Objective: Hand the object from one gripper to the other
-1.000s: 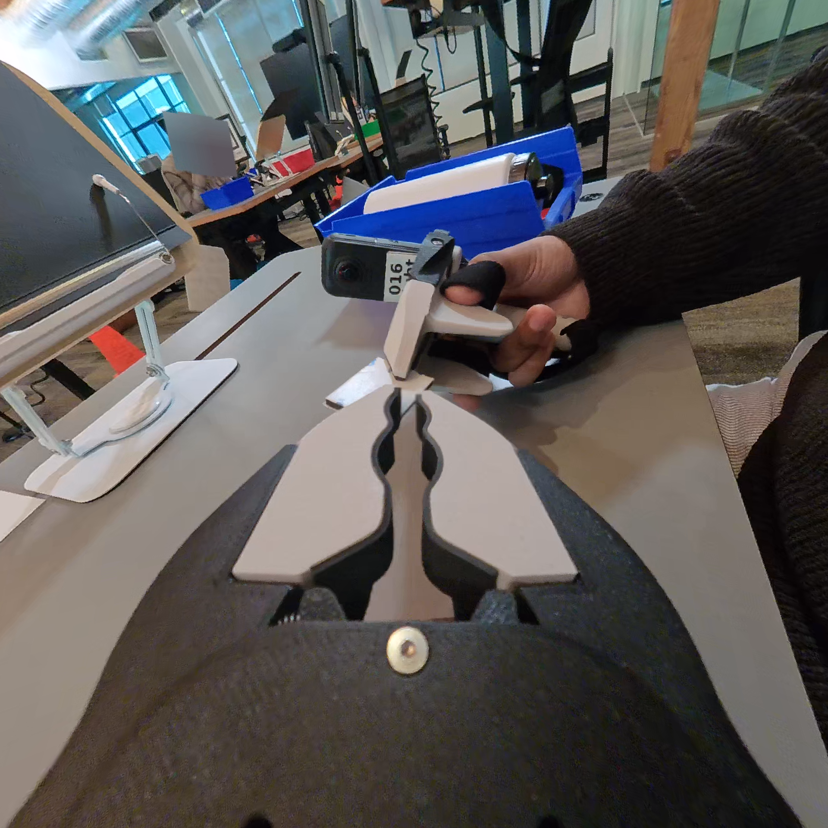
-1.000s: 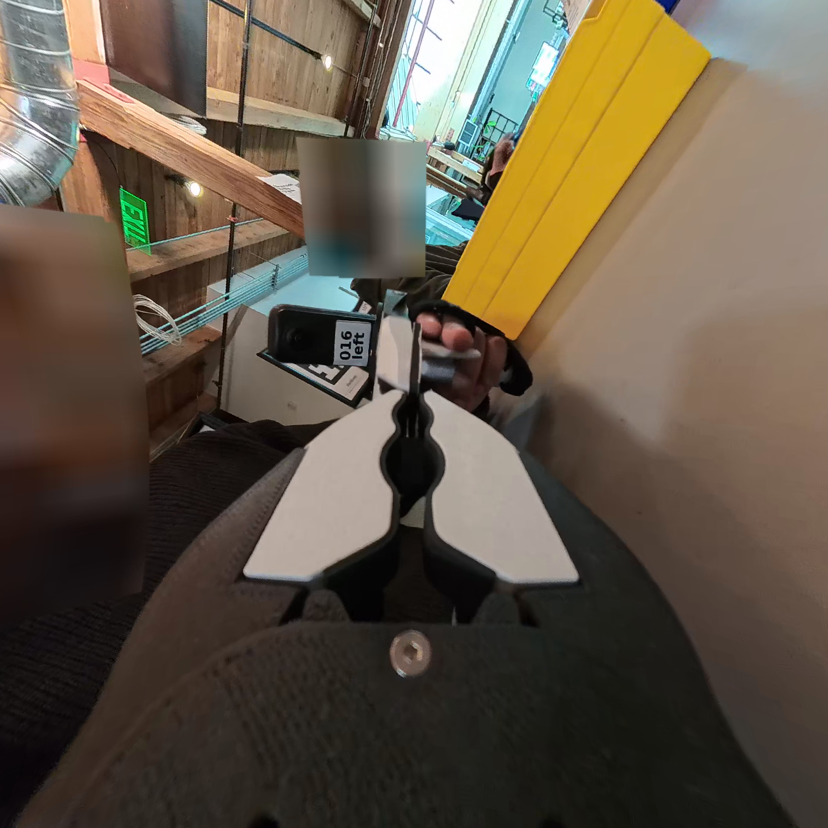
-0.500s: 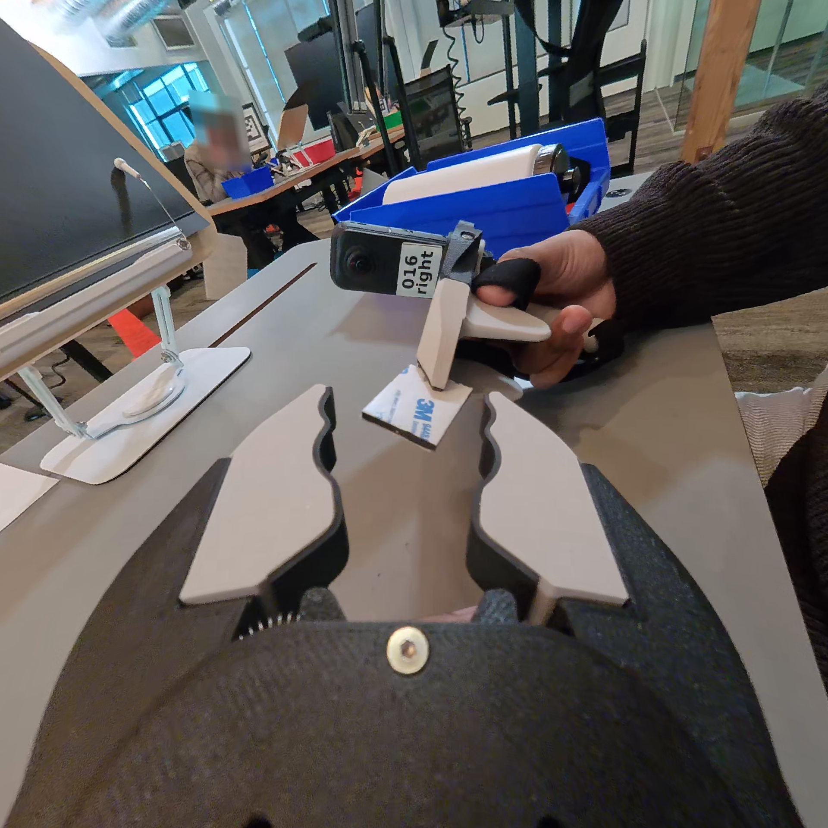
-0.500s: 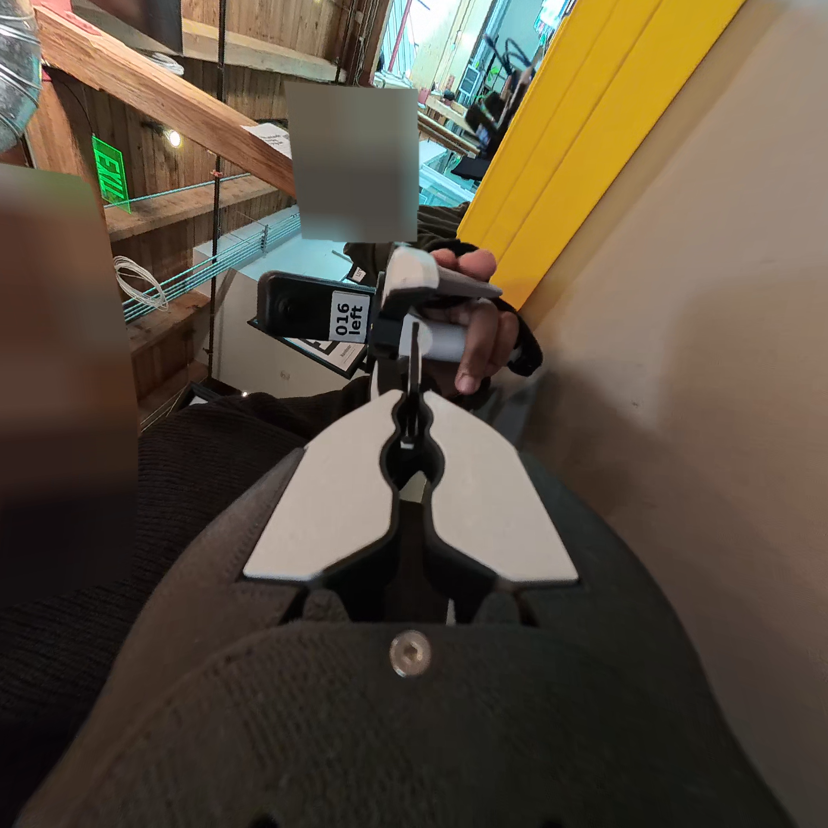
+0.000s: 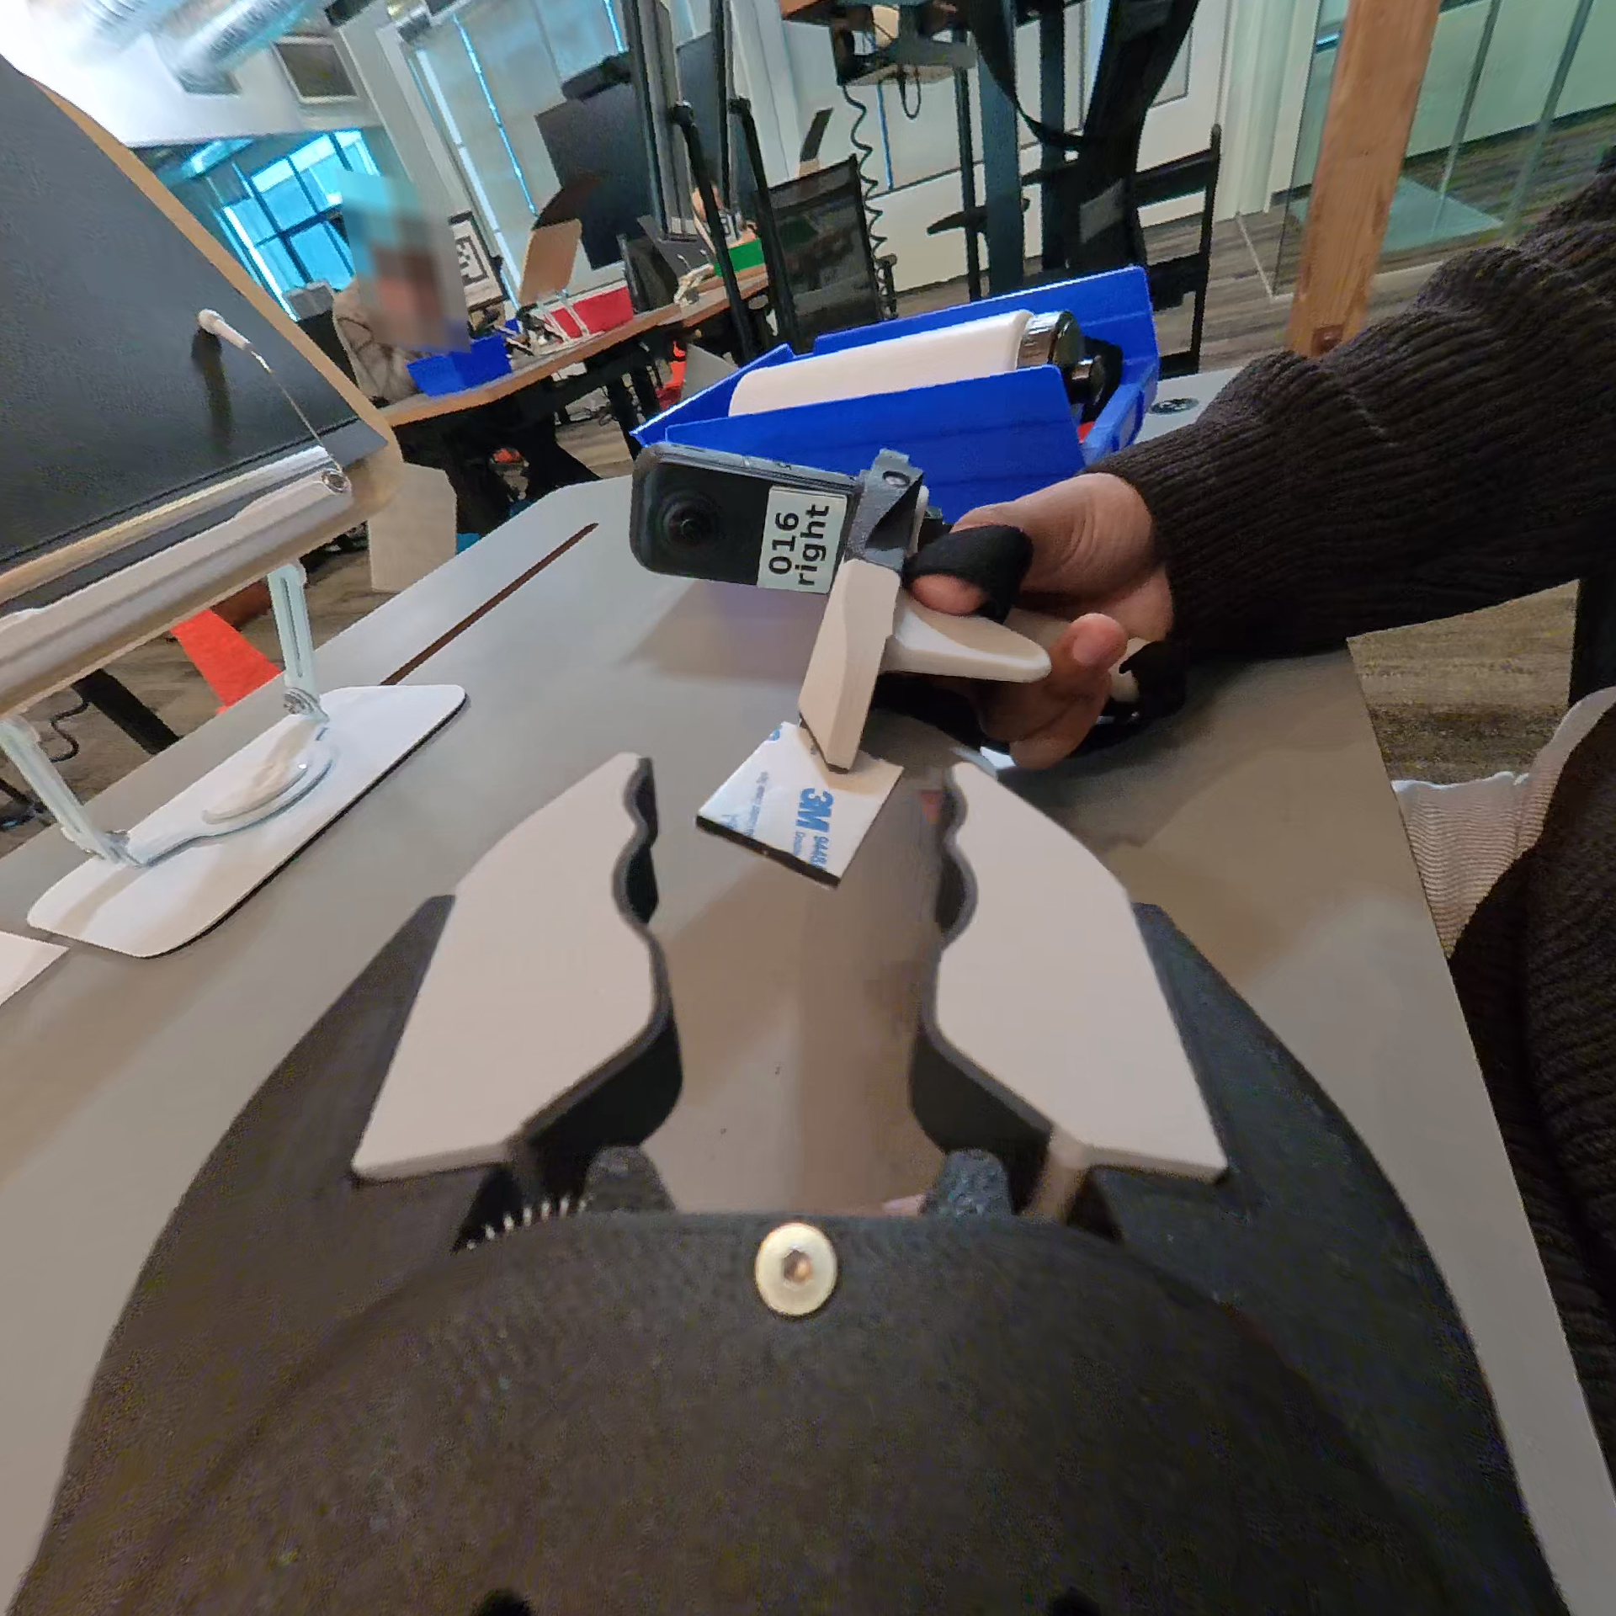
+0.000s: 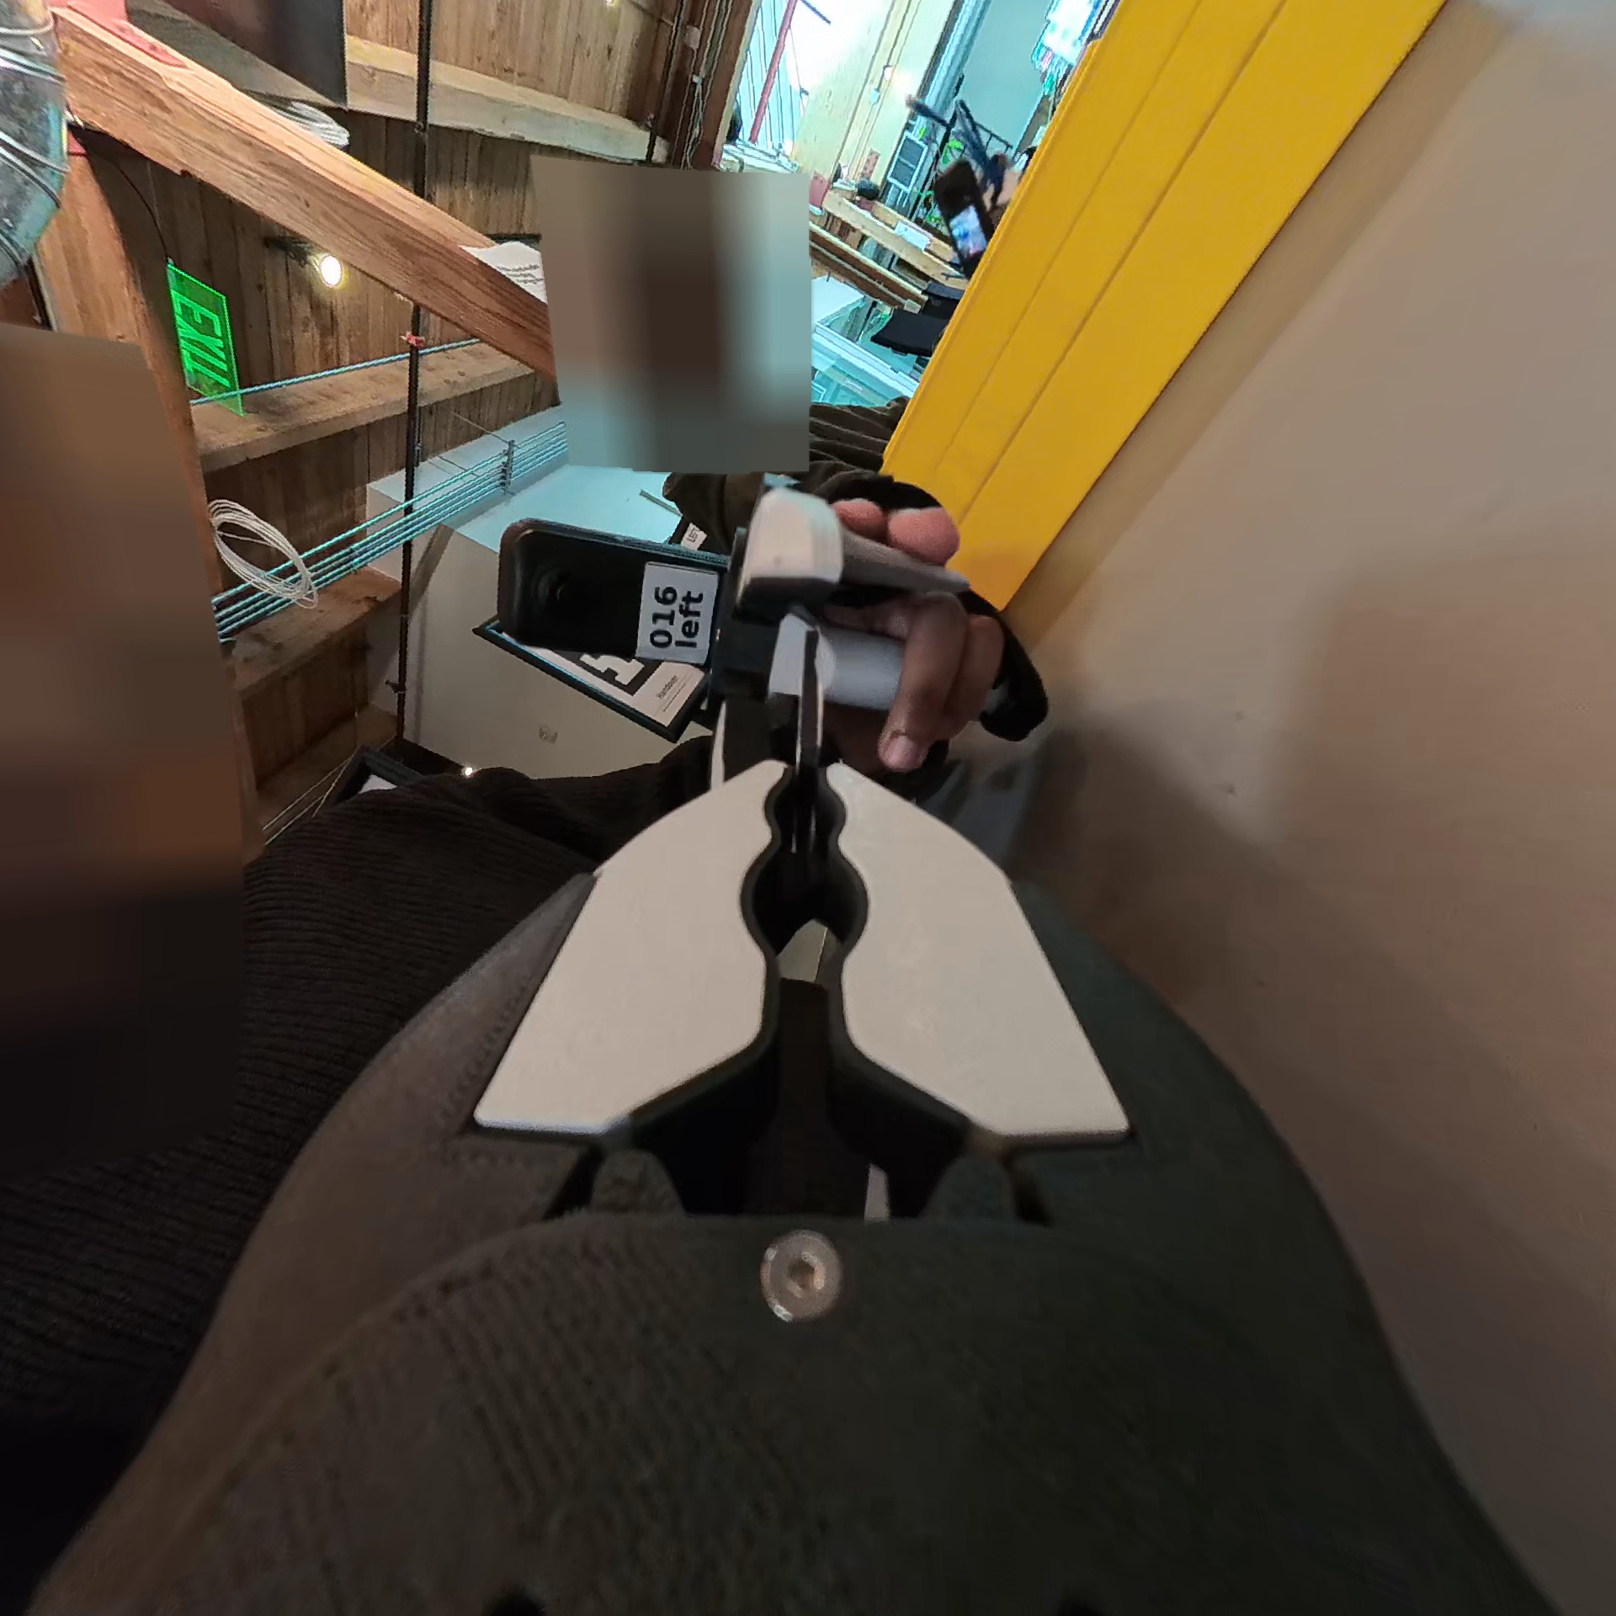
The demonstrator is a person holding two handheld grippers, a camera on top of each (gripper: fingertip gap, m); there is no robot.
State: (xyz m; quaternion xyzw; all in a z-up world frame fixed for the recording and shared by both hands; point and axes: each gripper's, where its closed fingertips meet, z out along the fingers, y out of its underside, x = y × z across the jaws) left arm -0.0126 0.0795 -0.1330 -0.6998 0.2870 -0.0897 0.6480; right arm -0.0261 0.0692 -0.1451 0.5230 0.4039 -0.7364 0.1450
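Observation:
The object is a thin square adhesive pad (image 5: 800,809) with a white printed liner and a black edge. My right gripper (image 5: 835,756) is shut on its far corner and holds it tilted above the grey table (image 5: 1180,962). My left gripper (image 5: 797,774) is open, with its fingers to either side of the pad and not touching it. In the right wrist view the pad (image 6: 811,717) shows edge-on, clamped between my right gripper's (image 6: 803,778) tips. The left gripper (image 6: 796,612) sits just beyond, jaws apart.
A blue bin (image 5: 944,437) holding a white roll (image 5: 883,363) stands at the table's far side. A metal stand with a black board (image 5: 227,787) is on the left. A yellow bin (image 6: 1137,262) lies behind the left hand. A dark sleeve (image 5: 1364,498) crosses on the right. The tips of both grippers are at nearly the same place.
My left gripper was shut on the pad together with the right; it has opened and let go. The right gripper now holds the pad alone, a little farther from the left.

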